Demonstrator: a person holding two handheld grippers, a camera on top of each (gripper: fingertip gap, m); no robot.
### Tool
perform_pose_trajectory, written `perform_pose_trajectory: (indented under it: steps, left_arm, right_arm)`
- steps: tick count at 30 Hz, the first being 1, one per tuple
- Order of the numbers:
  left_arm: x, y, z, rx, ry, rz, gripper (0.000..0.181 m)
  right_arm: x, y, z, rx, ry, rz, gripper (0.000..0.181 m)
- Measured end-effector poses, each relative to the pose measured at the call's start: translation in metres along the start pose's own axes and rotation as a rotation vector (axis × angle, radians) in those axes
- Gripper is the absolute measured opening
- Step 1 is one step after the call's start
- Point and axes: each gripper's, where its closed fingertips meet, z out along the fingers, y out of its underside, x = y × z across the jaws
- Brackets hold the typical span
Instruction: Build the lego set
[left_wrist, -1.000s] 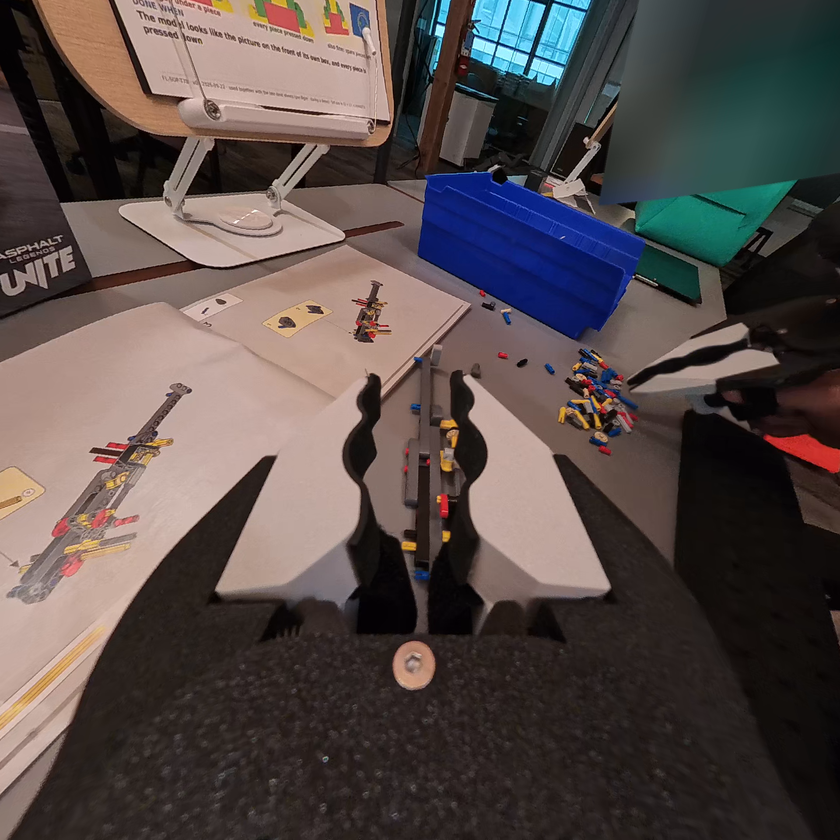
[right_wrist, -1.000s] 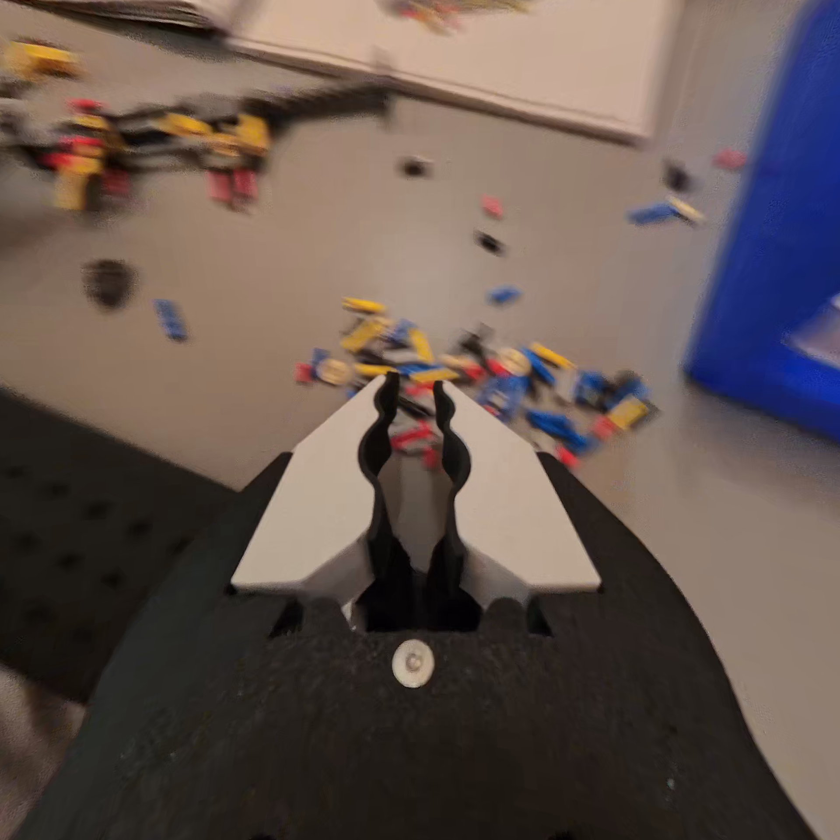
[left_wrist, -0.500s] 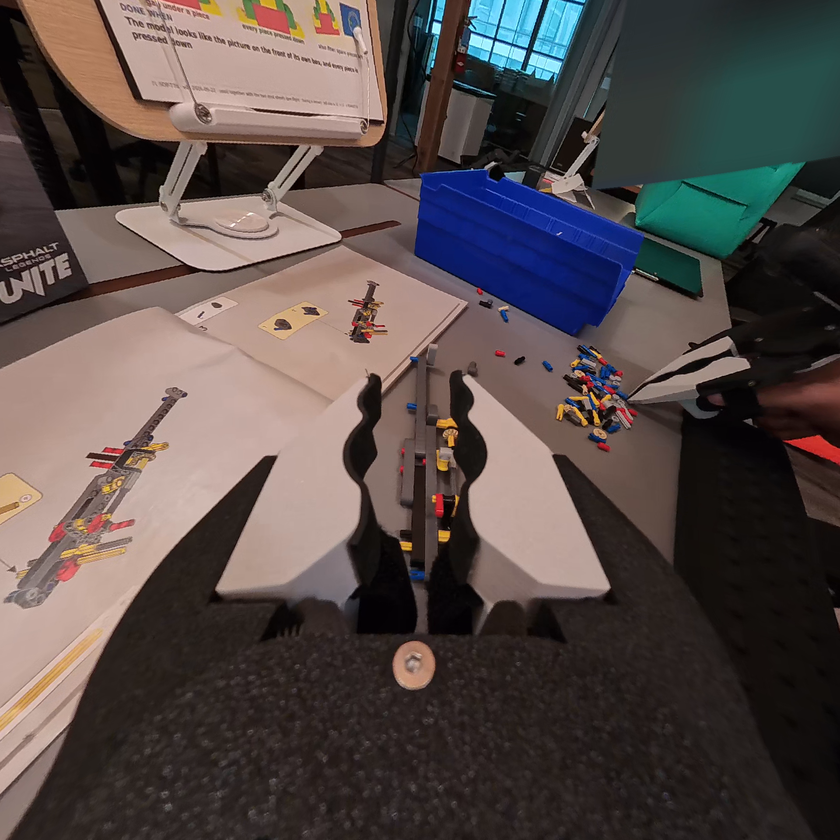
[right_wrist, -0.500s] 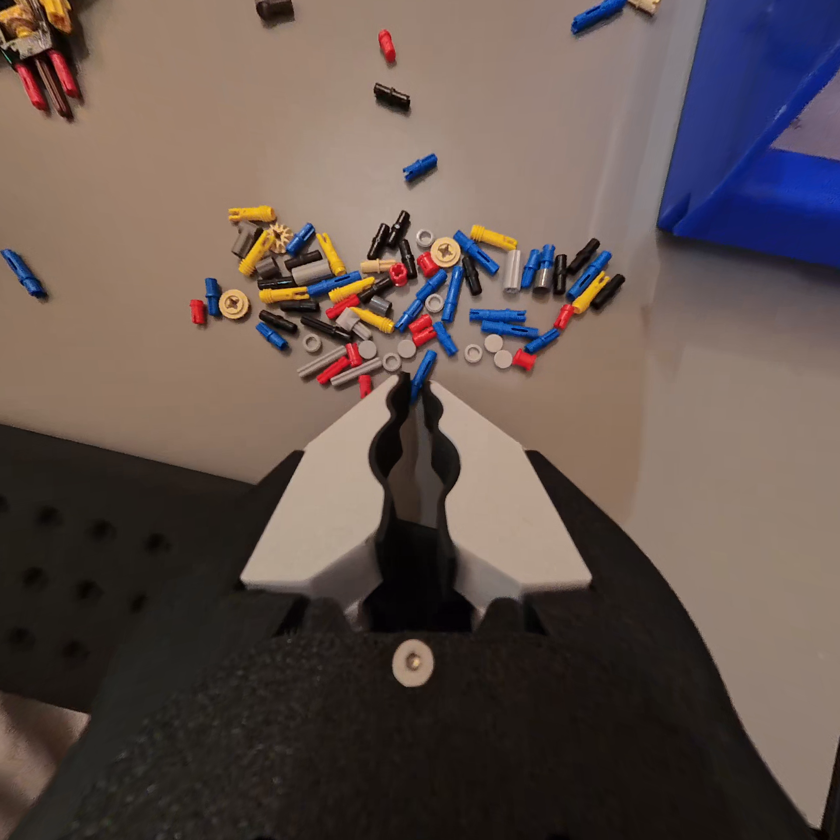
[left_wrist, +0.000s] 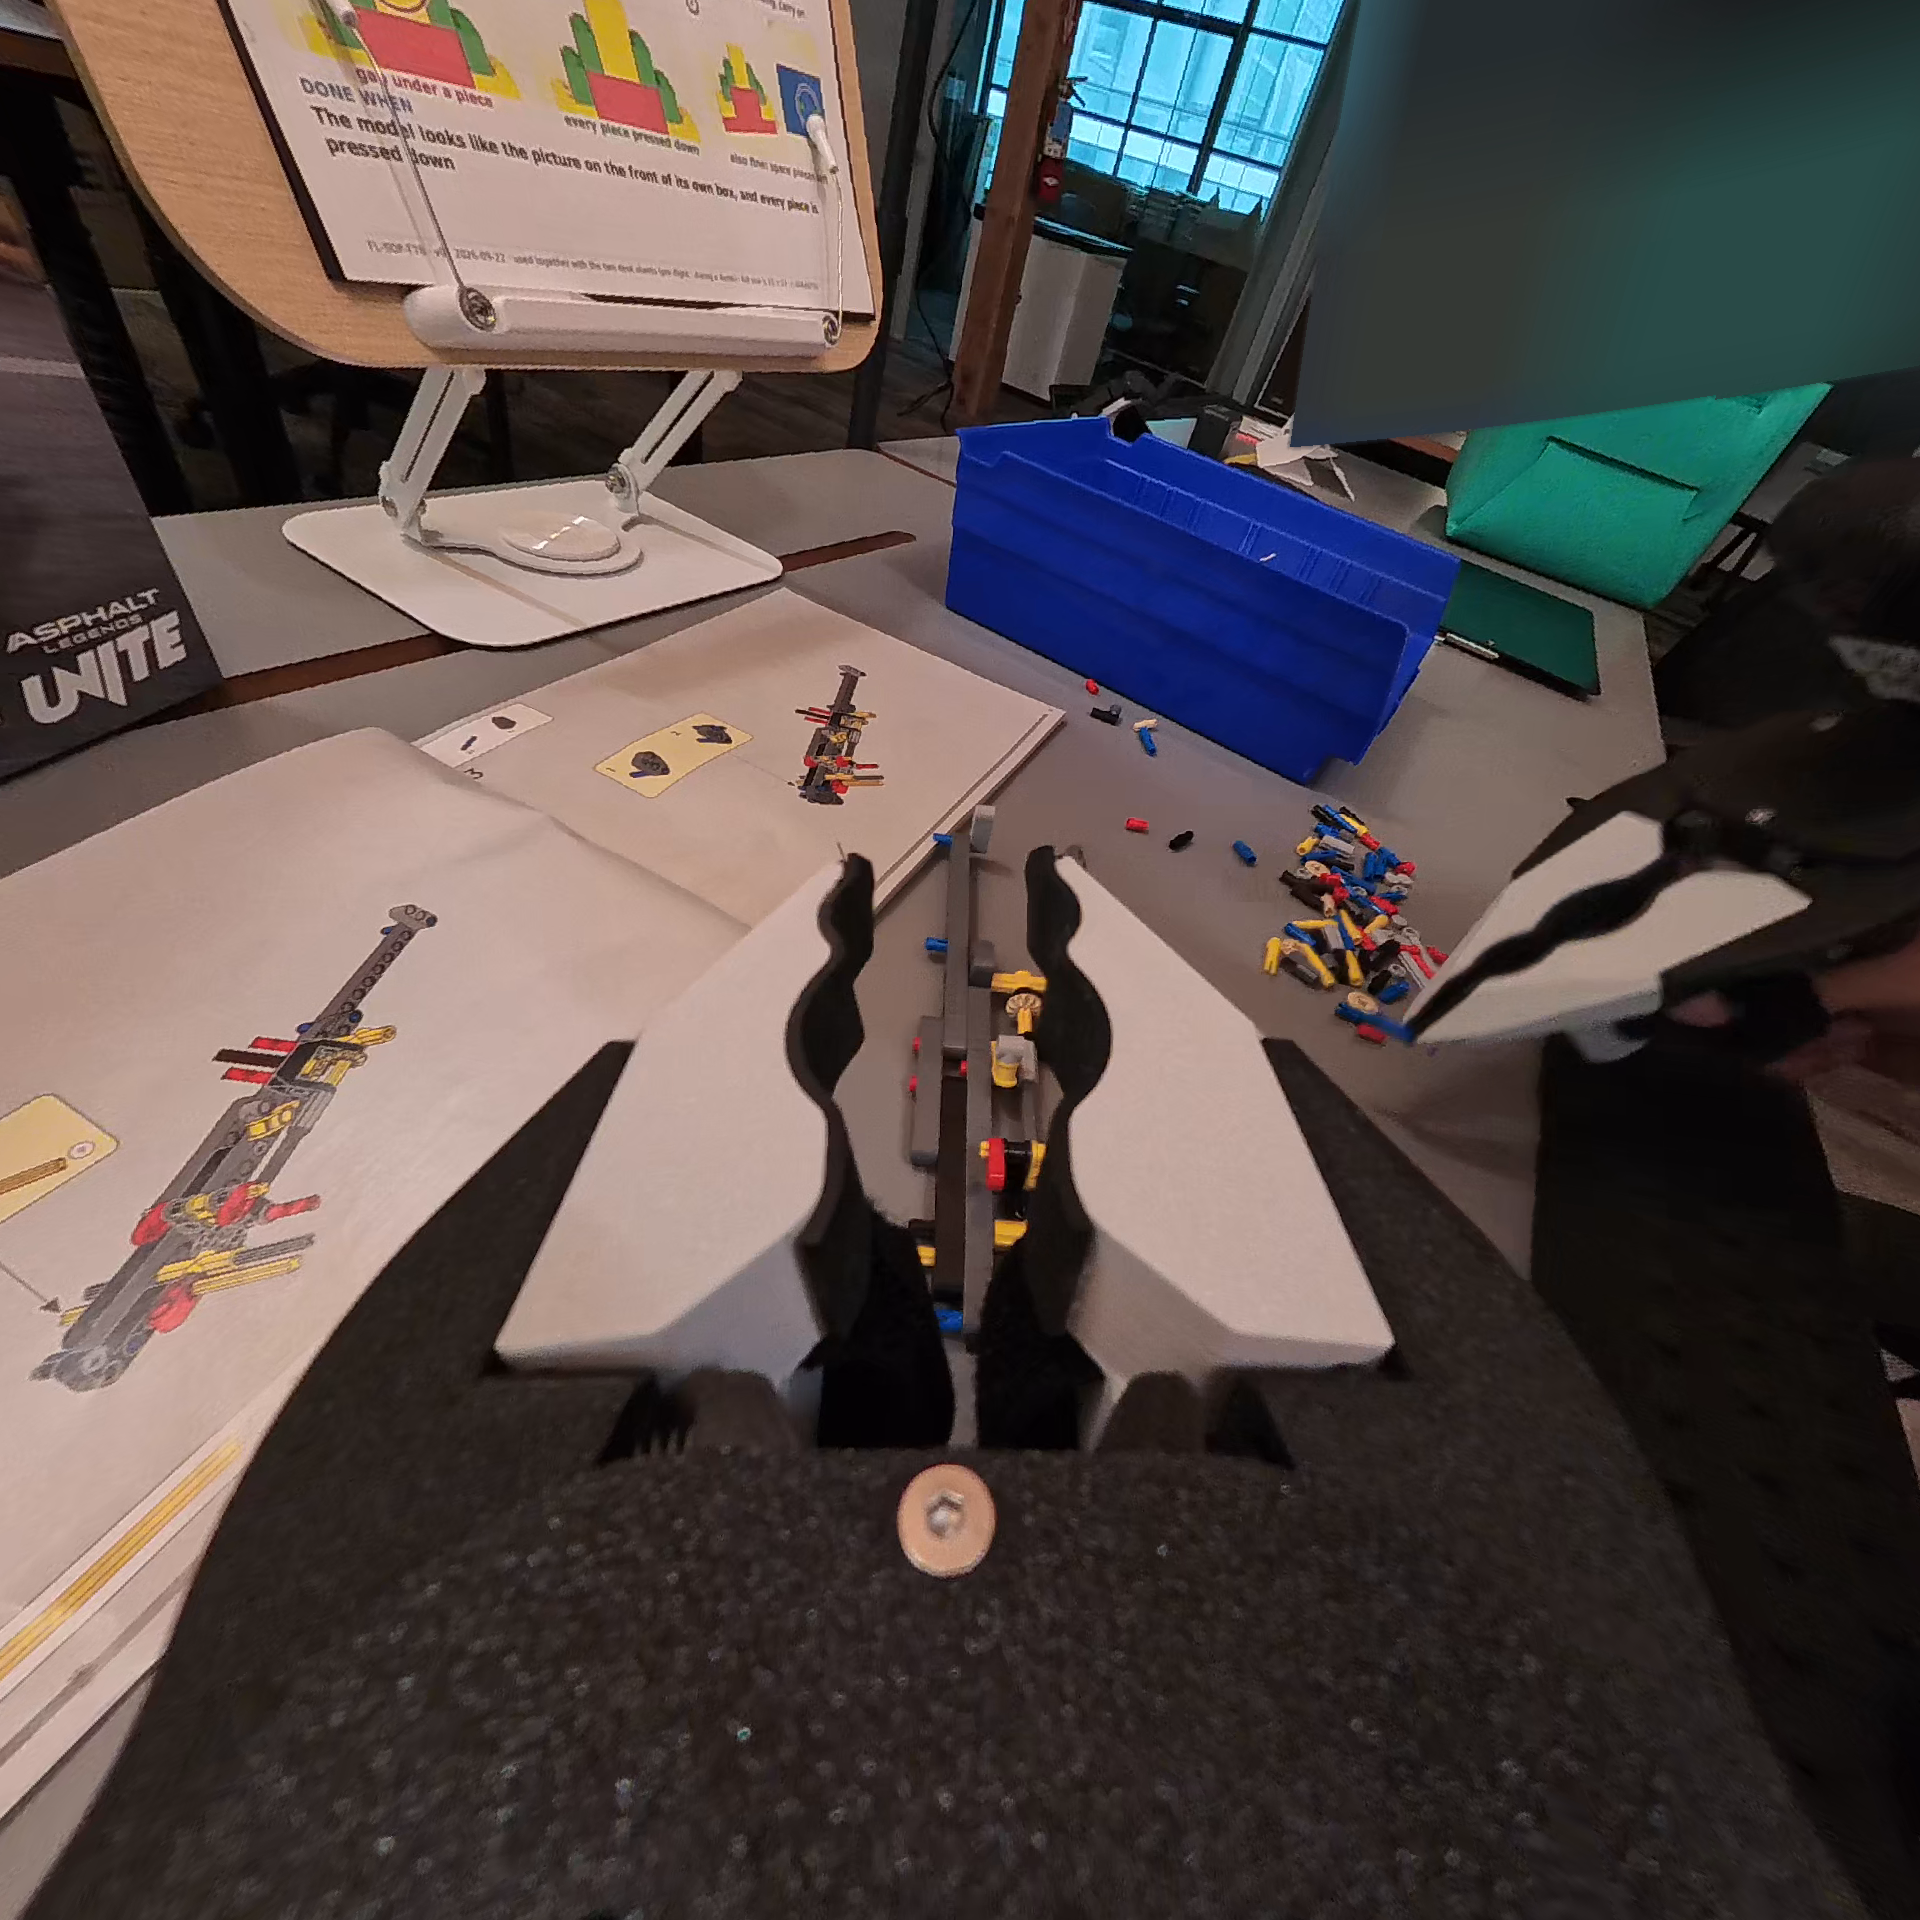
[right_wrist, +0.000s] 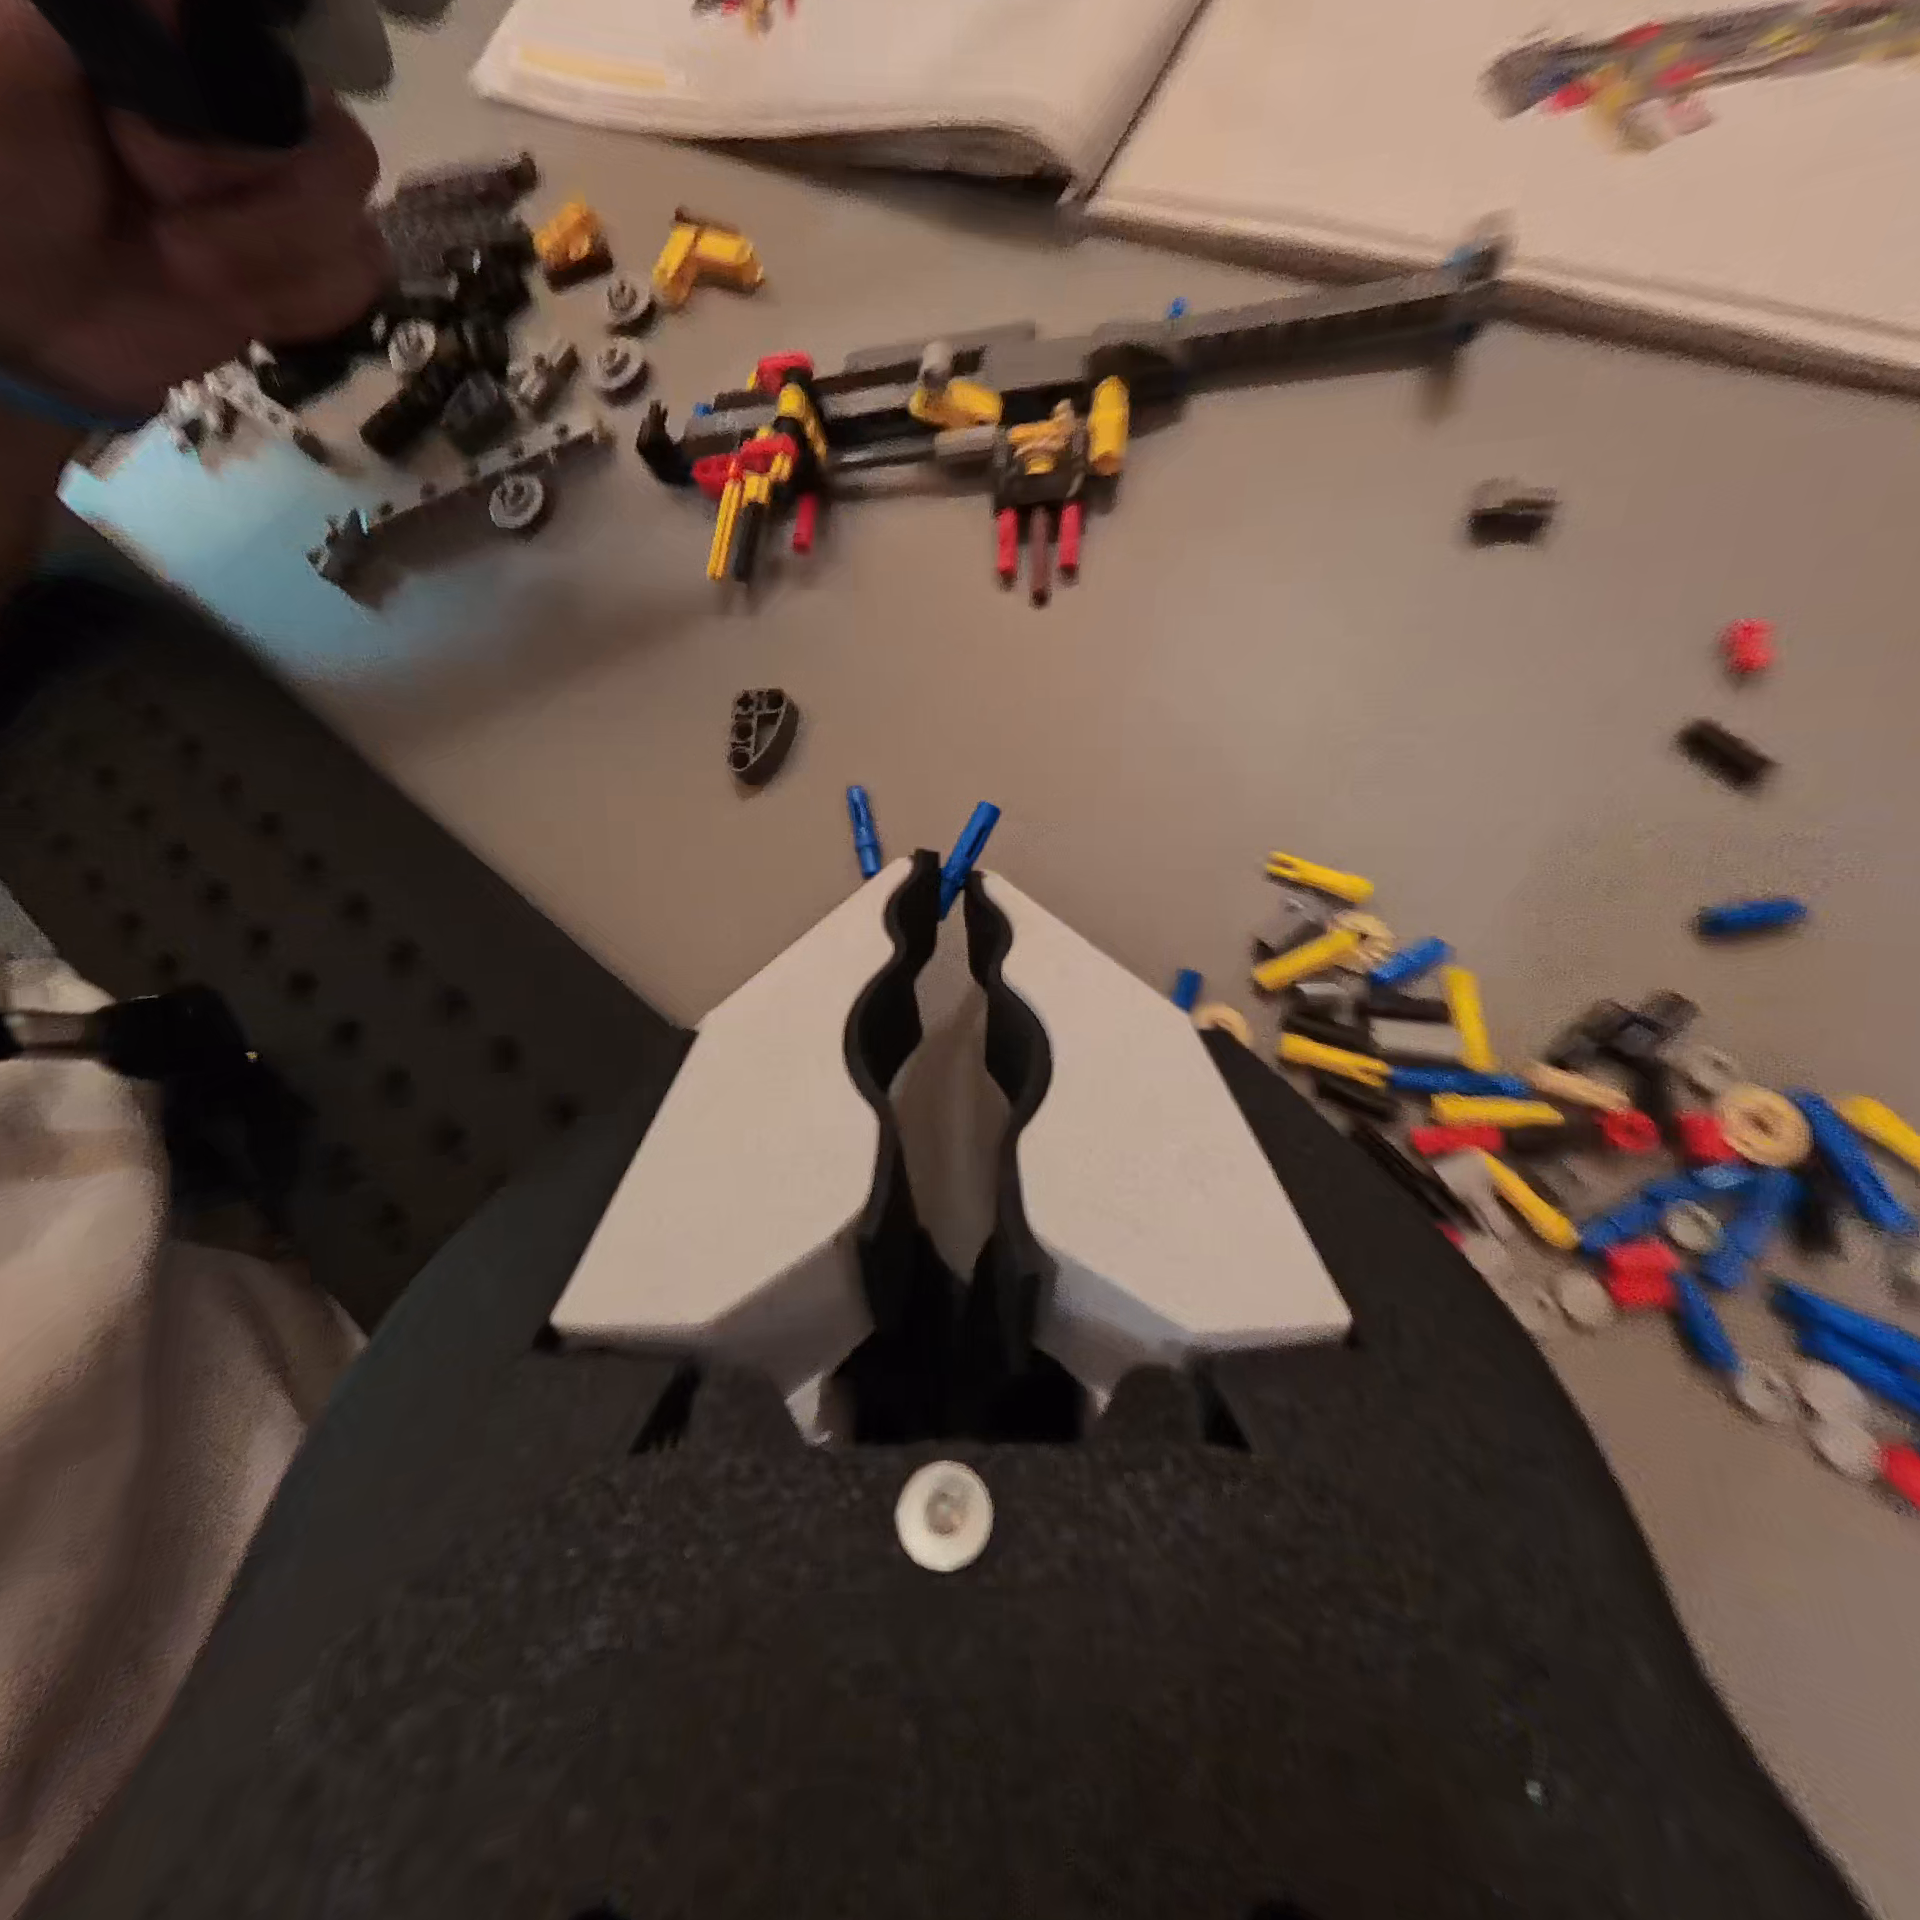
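Blue pin (right_wrist: 968, 854) pinched at right claw (right_wrist: 948, 871) tips (nearly closed), left claw (left_wrist: 948, 868) spread above grey model (left_wrist: 961, 1049)

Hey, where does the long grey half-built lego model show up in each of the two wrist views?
Left wrist view: the lego model lies on the table at centre, running away from the camera between the left gripper's open fingers.
Right wrist view: it lies across the upper middle, beyond the blue pin pinched in the right gripper.
Shared landmark: the open instruction booklet beside the model.
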Motion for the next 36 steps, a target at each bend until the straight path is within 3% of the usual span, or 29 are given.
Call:
perform_pose_trajectory:
  steps: [4, 10, 16, 19, 22, 24, 27, 30, 36]
  left_arm:
    - [-0.004, 0.002, -0.001, -0.005, -0.013, -0.007, 0.027]
    - [-0.008, 0.001, -0.003, -0.002, -0.023, -0.021, 0.028]
    - [-0.008, 0.001, -0.003, -0.004, -0.022, -0.025, 0.027]
    - [-0.01, 0.003, -0.002, -0.009, -0.032, -0.021, 0.027]
    - [-0.014, 0.004, -0.003, -0.014, -0.045, -0.026, 0.027]
    - [-0.018, 0.005, -0.004, -0.015, -0.059, -0.025, 0.027]
    - [-0.024, 0.007, -0.005, -0.025, -0.085, -0.027, 0.027]
    - [-0.031, 0.009, -0.005, -0.04, -0.105, -0.043, 0.027]
    - [-0.047, 0.03, -0.005, -0.136, -0.193, -0.014, 0.027]
  right_arm:
    - [-0.006, 0.012, 0.035, -0.119, 0.012, -0.084, 0.004]
    - [0.0, 0.007, 0.035, -0.109, 0.012, -0.089, 0.009]
    - [0.056, -0.068, 0.004, 0.195, 0.024, 0.044, 0.01]
    - [0.087, -0.119, 0.0, 0.437, 0.074, 0.082, 0.014]
    - [0.116, -0.15, 0.006, 0.544, 0.26, -0.01, 0.013]
    - [0.131, -0.152, 0.011, 0.499, 0.392, -0.07, 0.013]
    - [0.138, -0.137, 0.019, 0.44, 0.459, -0.117, 0.013]
    - [0.143, -0.121, 0.025, 0.364, 0.474, -0.118, 0.013]
    - [0.132, -0.123, 0.027, 0.372, 0.369, -0.083, 0.013]
